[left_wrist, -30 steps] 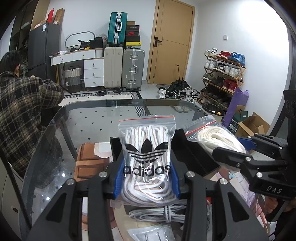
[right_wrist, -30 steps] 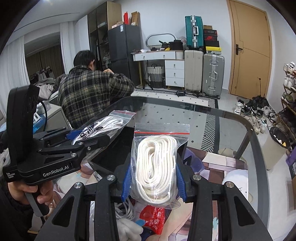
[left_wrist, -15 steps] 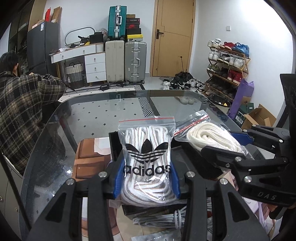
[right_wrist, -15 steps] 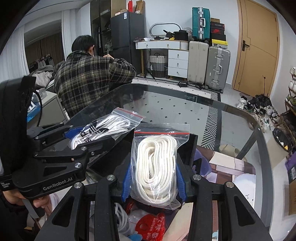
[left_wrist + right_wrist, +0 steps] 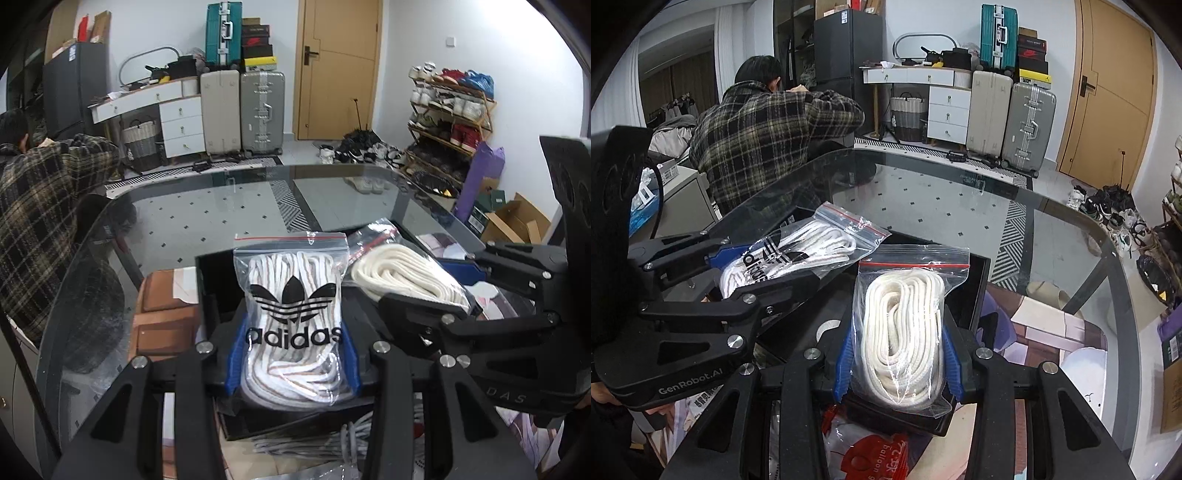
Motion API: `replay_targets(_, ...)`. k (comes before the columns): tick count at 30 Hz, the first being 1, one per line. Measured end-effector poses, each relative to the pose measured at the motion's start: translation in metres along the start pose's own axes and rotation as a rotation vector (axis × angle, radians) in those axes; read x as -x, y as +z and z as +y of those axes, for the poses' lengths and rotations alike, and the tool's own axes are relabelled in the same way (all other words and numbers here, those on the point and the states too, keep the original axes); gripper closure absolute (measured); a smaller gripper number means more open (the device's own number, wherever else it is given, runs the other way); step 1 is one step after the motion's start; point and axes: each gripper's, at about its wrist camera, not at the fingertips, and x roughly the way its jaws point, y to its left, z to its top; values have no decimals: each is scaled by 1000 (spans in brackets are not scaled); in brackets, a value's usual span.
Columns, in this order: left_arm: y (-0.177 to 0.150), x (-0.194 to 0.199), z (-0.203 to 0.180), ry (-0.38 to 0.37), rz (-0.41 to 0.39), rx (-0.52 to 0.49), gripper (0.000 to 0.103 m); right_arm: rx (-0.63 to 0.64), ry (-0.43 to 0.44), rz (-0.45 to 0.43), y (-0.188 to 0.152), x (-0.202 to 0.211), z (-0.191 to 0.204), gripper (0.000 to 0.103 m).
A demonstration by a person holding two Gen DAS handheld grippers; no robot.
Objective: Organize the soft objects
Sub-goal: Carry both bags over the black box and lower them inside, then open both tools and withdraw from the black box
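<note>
Left wrist: "adidas" lace bag (image 5: 293, 325) in left claw (image 5: 291, 363).

Both are chunky matte-black plastic grippers with blue pads and silver screw heads. The left gripper (image 5: 768, 264) says "GenRobot.AI" in grey, the right gripper (image 5: 424, 280) "DAS".

Beyond the black tray (image 5: 207, 280), the glass table (image 5: 229, 206) lies open toward its far rim. Over the tray, the left gripper (image 5: 291, 354) and right gripper (image 5: 897, 354) crowd close together, each clamped on a bagged cord bundle, leaving little passage between them.
</note>
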Motion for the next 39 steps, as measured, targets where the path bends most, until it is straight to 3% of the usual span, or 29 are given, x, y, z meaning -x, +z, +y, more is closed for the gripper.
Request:
replay_targets(8, -3, -2, -4, 17, -2, -20, 61, 28, -19, -1, -5, -1, 4, 62)
replay_targets(13, 0, -1, -3, -12, -6, 0, 55, 52, -54, -52, -7, 6, 8, 51)
replay_targets(16, 1, 3, 2, -28, -10, 26, 42, 52, -87, -80, -9, 16, 6, 40)
replay_targets(18, 1, 9, 5, -49, -12, 49, 32, 27, -97, -101, -10, 26, -1, 22)
replay_targets(23, -2, 27, 10, -32, -47, 74, 0, -40, -108, -162, -17, 57, -13, 1)
replay_targets(25, -4, 35, 6, -2, -64, 63, 0, -59, -101, -170, -22, 69, -16, 1)
replay_targets(39, -28, 85, 2, -9, -105, 22, 0, -93, -59, -189, -54, 118, -1, 1)
